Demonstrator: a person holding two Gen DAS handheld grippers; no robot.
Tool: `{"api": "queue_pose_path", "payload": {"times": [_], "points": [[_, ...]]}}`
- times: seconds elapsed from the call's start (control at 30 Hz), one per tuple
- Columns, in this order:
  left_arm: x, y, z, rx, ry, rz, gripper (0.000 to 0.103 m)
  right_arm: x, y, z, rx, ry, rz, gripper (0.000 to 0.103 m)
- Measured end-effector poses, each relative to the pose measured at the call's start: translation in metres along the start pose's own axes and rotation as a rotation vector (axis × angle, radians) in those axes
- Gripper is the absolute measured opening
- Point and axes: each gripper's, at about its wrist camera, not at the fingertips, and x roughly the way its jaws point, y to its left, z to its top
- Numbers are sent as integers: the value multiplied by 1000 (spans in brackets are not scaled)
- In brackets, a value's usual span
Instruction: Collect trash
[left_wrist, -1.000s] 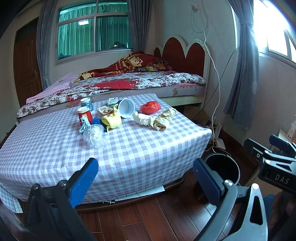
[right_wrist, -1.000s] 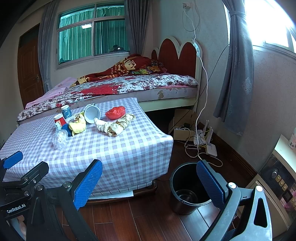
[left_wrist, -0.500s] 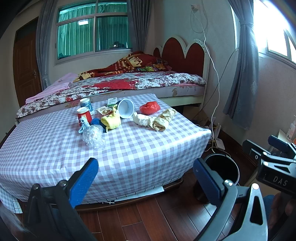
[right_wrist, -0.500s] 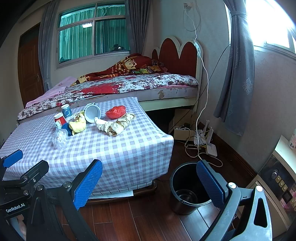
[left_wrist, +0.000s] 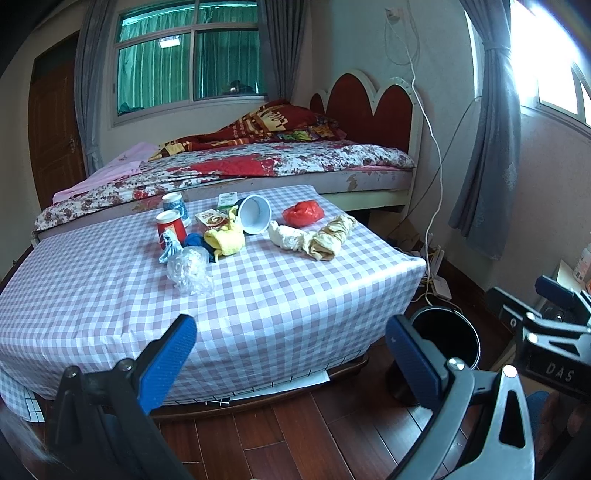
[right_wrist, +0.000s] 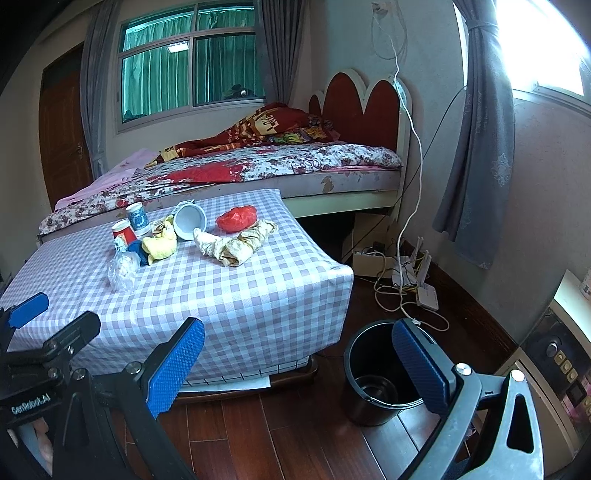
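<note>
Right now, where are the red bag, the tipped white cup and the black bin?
red bag (left_wrist: 303, 213): left wrist view, middle of the crumpled plastic.
tipped white cup (left_wrist: 255, 215): left wrist view, its open inside.
black bin (right_wrist: 356, 363): right wrist view, inner wall.

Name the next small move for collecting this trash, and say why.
Probably advance the right gripper toward the crumpled brown paper: both grippers are open and short of the table, and that wad lies nearest the black bin.

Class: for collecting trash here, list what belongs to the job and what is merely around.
Job: red plastic bag, crumpled paper wad, clear plastic bag, yellow wrapper, tipped cup, black bin.
Around: bed, cables, curtain.
</note>
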Motion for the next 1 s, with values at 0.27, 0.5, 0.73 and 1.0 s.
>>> {"api": "queue_pose_path", "payload": {"times": [0.27,0.5,0.73,1.0], "points": [[9,17,2,-18,6,25,102,9,7,1,-20,13,15,102],[22,33,2,-36,22,44,102,25,20,3,-58,27,64,102],[48,69,3,-105,31,86,102,57,45,12,-96,32,121,92],[100,115,10,-160,52,136,100,123,66,40,-80,45,193,81]]}}
